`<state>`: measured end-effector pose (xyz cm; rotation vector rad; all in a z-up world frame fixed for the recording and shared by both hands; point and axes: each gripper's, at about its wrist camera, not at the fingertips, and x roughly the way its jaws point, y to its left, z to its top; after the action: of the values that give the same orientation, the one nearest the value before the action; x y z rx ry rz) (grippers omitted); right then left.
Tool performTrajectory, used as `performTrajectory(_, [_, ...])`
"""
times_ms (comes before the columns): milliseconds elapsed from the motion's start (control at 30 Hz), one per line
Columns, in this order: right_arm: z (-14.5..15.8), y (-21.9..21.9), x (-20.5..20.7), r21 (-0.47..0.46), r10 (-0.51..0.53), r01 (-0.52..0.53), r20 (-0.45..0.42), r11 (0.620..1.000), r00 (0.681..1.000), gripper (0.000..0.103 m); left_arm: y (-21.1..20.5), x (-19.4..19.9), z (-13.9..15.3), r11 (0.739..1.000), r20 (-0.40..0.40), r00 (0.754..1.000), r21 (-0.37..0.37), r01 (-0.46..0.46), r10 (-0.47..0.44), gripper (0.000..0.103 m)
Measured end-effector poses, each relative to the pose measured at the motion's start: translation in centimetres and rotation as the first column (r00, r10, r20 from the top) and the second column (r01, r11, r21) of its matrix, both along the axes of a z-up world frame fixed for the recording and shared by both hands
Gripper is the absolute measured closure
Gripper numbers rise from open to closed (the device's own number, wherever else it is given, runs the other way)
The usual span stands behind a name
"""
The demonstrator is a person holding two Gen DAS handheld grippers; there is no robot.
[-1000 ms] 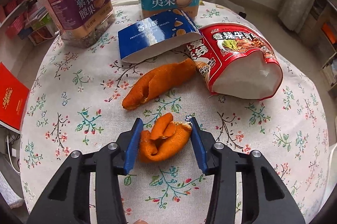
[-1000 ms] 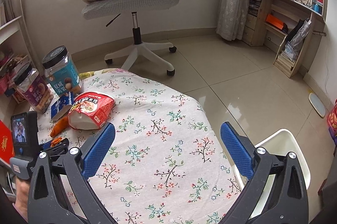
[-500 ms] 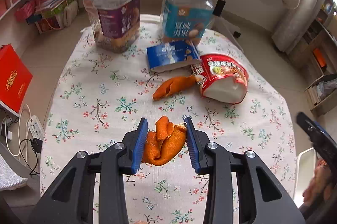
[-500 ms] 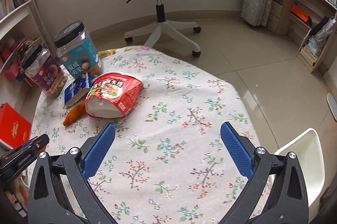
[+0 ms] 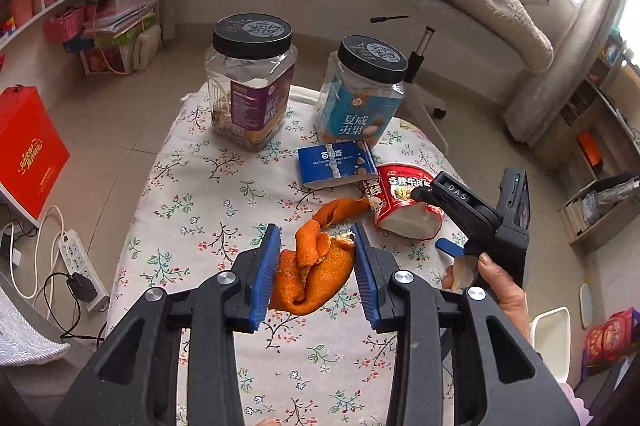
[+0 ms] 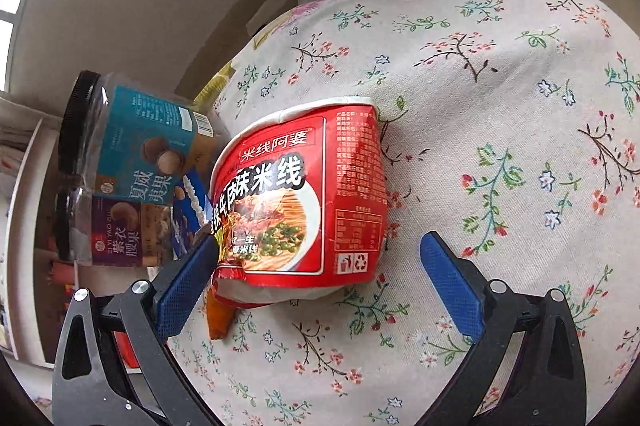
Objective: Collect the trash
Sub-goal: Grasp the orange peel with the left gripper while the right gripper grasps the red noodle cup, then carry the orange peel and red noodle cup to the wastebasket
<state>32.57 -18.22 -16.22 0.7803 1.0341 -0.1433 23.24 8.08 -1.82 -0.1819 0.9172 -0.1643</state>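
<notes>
My left gripper point(image 5: 315, 268) is shut on a crumpled orange peel point(image 5: 311, 280) and holds it above the floral table. A second orange peel point(image 5: 340, 209) lies on the cloth beside a crushed red noodle cup point(image 5: 404, 201). A torn blue wrapper point(image 5: 336, 163) lies behind them. My right gripper point(image 6: 320, 266) is open, its blue fingers on either side of the red noodle cup point(image 6: 304, 201), which lies on its side; the left finger touches the cup's crumpled rim. The second peel's tip point(image 6: 219, 318) shows under the cup. The right gripper also shows in the left wrist view point(image 5: 472, 214).
Two black-lidded jars stand at the table's far end, purple-labelled point(image 5: 250, 81) and blue-labelled point(image 5: 362, 93); both show in the right view point(image 6: 132, 153). An office chair point(image 5: 452, 1) stands beyond. A red box point(image 5: 28, 149) and a power strip point(image 5: 78, 266) sit on the floor at left.
My left gripper has lifted the peel higher above the table. My right gripper has swung down and to the left, closing in around the red noodle cup.
</notes>
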Motion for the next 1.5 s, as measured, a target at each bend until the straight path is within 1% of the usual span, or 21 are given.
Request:
performTrajectory(33, [0.1,0.7,0.3,-0.018,0.027,-0.027,-0.001,0.999,1.0,0.006,0.3,0.1,-0.2,1.0,-0.005,1.0,0.003,-0.007,0.007,0.067])
performTrajectory(67, [0.1,1.2,0.4,-0.031,0.043,-0.043,-0.003,0.999,0.999,0.009,0.5,0.1,-0.3,1.0,-0.01,1.0,0.004,-0.017,0.017,0.067])
performTrajectory(100, [0.3,1.5,0.3,-0.041,0.05,-0.05,0.006,0.998,0.999,0.012,0.8,0.2,-0.4,1.0,-0.015,1.0,0.005,-0.026,0.027,0.067])
performTrajectory(133, [0.4,1.9,0.0,-0.047,0.06,-0.059,0.021,0.997,0.998,0.017,1.1,0.2,-0.4,0.999,-0.019,0.999,0.003,-0.035,0.035,0.067])
performTrajectory(167, [0.6,2.2,-0.4,-0.052,0.07,-0.069,0.033,0.996,0.997,0.021,1.4,0.2,-0.3,0.999,-0.018,0.999,-0.001,-0.041,0.041,0.067])
performTrajectory(200, [0.9,2.6,-0.9,-0.061,0.083,-0.08,0.041,0.995,0.996,0.022,1.6,0.0,-0.2,0.999,-0.013,0.999,-0.001,-0.048,0.048,0.067])
performTrajectory(267, [1.8,3.3,-2.1,-0.094,0.115,-0.109,0.062,0.99,0.991,0.029,1.9,-0.3,0.2,0.998,0.0,0.998,0.004,-0.059,0.059,0.067])
performTrajectory(333, [2.9,3.9,-3.7,-0.13,0.141,-0.13,0.079,0.983,0.987,0.031,2.0,-0.7,0.5,0.998,0.01,0.998,0.011,-0.061,0.061,0.067])
performTrajectory(533, [6.1,3.9,-9.9,-0.219,0.202,-0.17,0.13,0.961,0.971,0.032,2.1,-1.9,0.8,0.999,0.014,0.999,0.003,-0.052,0.052,0.067])
performTrajectory(567, [6.7,3.3,-10.7,-0.228,0.211,-0.176,0.137,0.958,0.968,0.032,2.0,-2.2,1.0,0.999,0.018,0.999,0.004,-0.049,0.049,0.067])
performTrajectory(767, [9.7,2.9,-15.2,-0.302,0.256,-0.197,0.171,0.933,0.951,0.032,1.2,-3.6,1.7,0.999,0.046,0.998,0.021,-0.043,0.042,0.067])
performTrajectory(933, [12.2,2.1,-17.7,-0.348,0.286,-0.2,0.216,0.916,0.934,0.031,1.0,-4.6,2.5,0.999,0.058,0.997,-0.001,-0.047,0.047,0.067])
performTrajectory(1067, [13.8,1.4,-19.3,-0.362,0.312,-0.215,0.237,0.907,0.92,0.031,0.9,-5.4,2.7,0.998,0.047,0.997,-0.026,-0.056,0.058,0.067])
performTrajectory(1200, [15.5,0.8,-20.6,-0.387,0.335,-0.219,0.266,0.896,0.904,0.031,0.1,-5.9,2.4,0.998,0.031,0.998,-0.031,-0.054,0.055,0.067])
performTrajectory(1367, [17.1,-1.1,-22.5,-0.457,0.336,-0.174,0.301,0.872,0.892,0.031,-2.2,-6.6,1.9,1.0,0.041,0.999,0.014,-0.024,0.023,0.067])
performTrajectory(1500, [17.5,-3.6,-23.7,-0.468,0.292,-0.115,0.326,0.876,0.899,0.031,-4.3,-6.9,1.9,1.0,0.057,0.998,0.024,0.009,-0.011,0.067])
